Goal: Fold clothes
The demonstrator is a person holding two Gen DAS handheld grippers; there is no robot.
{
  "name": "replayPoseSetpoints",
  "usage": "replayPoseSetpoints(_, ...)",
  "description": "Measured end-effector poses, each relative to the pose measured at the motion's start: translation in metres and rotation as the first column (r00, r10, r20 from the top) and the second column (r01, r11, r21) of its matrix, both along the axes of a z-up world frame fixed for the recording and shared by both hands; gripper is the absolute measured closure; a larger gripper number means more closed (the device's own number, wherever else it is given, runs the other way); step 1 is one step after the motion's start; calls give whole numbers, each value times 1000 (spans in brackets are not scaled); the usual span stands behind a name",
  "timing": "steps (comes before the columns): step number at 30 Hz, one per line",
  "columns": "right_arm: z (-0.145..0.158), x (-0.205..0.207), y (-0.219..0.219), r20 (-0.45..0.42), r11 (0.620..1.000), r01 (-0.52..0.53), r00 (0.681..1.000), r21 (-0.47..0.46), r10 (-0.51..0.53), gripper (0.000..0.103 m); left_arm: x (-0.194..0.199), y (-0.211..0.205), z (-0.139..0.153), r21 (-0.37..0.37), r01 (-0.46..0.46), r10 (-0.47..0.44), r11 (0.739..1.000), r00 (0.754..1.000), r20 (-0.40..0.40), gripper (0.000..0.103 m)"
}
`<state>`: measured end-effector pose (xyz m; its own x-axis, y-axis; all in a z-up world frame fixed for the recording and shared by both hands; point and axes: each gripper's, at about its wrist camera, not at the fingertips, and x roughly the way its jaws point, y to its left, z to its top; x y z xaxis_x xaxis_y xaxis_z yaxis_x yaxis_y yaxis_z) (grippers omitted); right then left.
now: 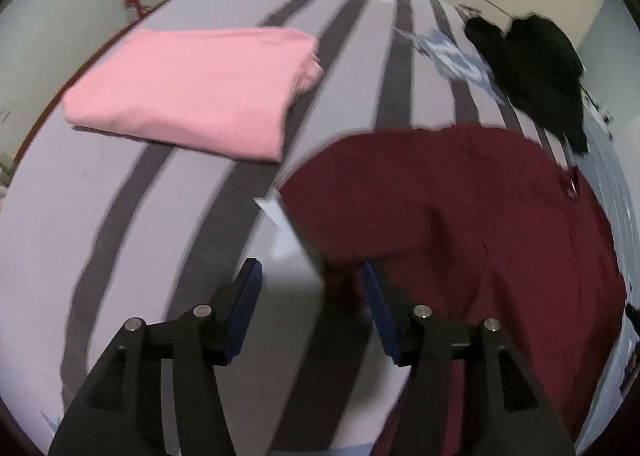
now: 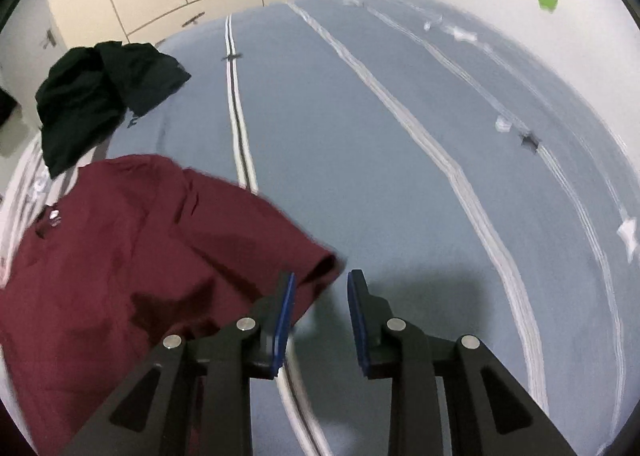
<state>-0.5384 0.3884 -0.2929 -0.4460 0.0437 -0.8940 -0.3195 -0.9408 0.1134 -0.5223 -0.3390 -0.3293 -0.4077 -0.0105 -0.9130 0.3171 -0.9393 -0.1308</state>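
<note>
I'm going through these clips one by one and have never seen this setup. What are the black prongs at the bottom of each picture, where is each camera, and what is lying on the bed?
There is no robot here: a person holds a two-finger gripper in each hand, and each gripper carries a fisheye camera looking forward along its fingers. The black prongs with blue pads are those fingers. One picture comes from the left gripper, the other from the right gripper. Both are open and hold nothing.

On the striped bedcover lie three garments: a pink one already folded, a maroon shirt spread out and not yet folded, and a crumpled dark garment farther back. Each gripper is at an edge of the maroon shirt, probably about to grasp it.
</note>
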Motion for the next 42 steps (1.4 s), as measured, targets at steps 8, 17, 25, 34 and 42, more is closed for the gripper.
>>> replayPoseSetpoints(8,-28,-7,-35,47,995,-75,996,-67,78,70,-17,14,-34,10,17,-17,1000,997,74,39)
replayPoseSetpoints(17,-33,-20,-32,63,996,-77,995,-45,80,102,-38,22,-2,-71,140,-139,988,990,30,92)
replayPoseSetpoints(25,17,-9,25,2,994,-59,998,91,59,102,-13,-1,39,-20,159,-158,987,987,26,76)
replayPoseSetpoints(34,5,-7,35,38,998,-48,998,33,47,83,1,-11,28,-91,27,-22,995,998,59,67)
replayPoseSetpoints(42,-13,22,-11,36,986,-156,987,-65,158,83,7,21,-7,-51,58,-52,997,992,114,67)
